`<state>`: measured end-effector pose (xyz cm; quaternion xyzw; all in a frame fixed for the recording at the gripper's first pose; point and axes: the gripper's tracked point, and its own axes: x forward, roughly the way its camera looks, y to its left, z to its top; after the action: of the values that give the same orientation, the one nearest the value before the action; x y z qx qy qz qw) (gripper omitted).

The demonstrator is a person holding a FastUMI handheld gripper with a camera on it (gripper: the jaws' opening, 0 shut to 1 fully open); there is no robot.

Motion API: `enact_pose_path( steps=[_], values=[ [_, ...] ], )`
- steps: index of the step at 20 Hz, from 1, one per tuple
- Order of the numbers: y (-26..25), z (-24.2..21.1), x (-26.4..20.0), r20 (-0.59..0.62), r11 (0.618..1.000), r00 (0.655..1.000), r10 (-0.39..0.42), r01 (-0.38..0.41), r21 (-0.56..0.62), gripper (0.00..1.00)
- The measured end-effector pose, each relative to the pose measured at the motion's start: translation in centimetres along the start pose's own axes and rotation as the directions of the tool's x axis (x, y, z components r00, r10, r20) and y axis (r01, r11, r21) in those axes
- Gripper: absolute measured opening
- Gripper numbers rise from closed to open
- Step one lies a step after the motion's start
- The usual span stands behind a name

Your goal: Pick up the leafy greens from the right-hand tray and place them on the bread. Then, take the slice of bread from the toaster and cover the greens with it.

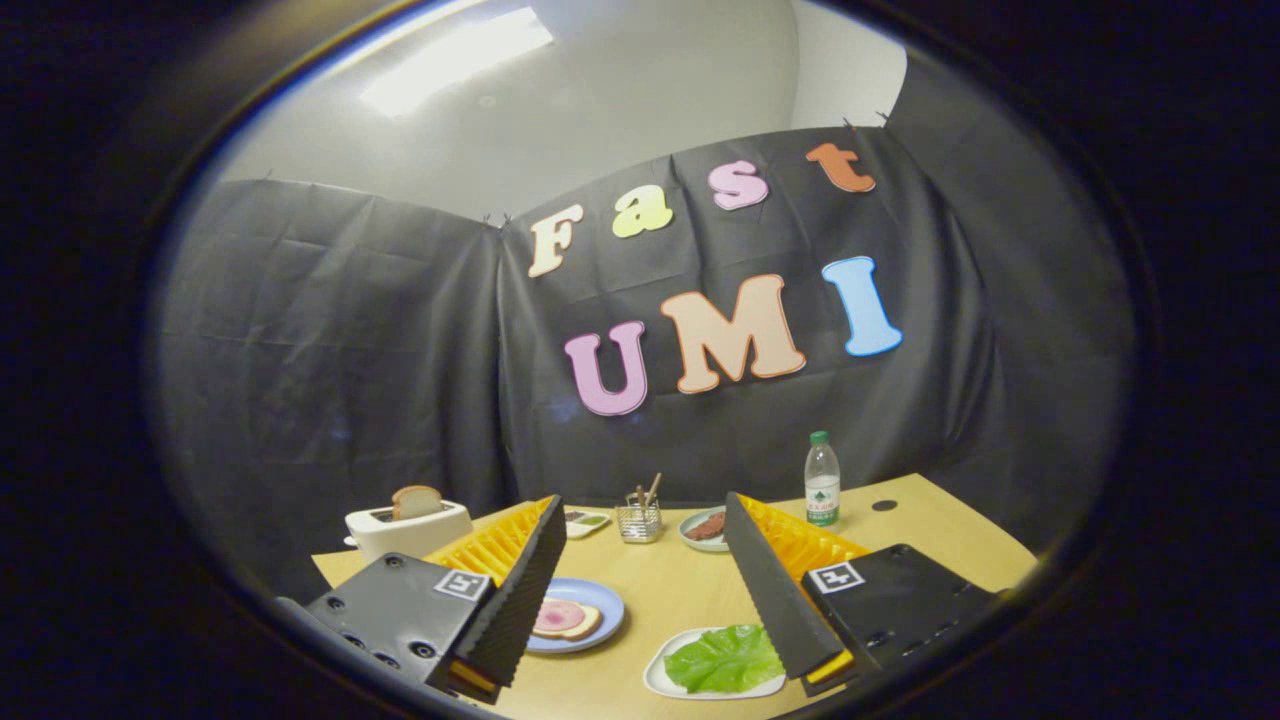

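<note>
the claw (645,600) hangs above a pale wooden bench (680,590), its two fingers spread wide with nothing between them but open bench; the leafy greens (722,660) lie on a white tray (660,678) just ahead of the right finger, which overlaps their right edge; by the left finger a blue plate (598,600) carries a slice of bread with a pink round of meat (562,618) on top; beyond the left finger a white toaster (405,530) stands with a slice of bread (416,501) rising from its slot; further back sit a small dish (585,520), a wire holder of sticks (640,520), a plate of dark food (705,528) and a green-capped bottle (822,480)
</note>
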<state>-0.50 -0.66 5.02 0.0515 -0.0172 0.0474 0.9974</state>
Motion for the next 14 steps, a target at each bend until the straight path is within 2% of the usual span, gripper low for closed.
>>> enact_pose_path(
  steps=[3,7,10,14],
  values=[
    [-1.8,-0.4,-0.2,-0.044,1.0,0.999,-0.014,0.014,0.008,0.99],
    [-7.0,-4.1,-0.7,-0.191,0.992,0.975,-0.112,0.097,-0.086,0.99],
    [-10.2,-7.6,-1.9,-0.316,0.983,0.933,-0.175,0.148,-0.106,0.99],
    [-12.5,-12.7,-3.9,-0.489,0.982,0.852,-0.185,0.178,-0.061,0.99]
  ],
)
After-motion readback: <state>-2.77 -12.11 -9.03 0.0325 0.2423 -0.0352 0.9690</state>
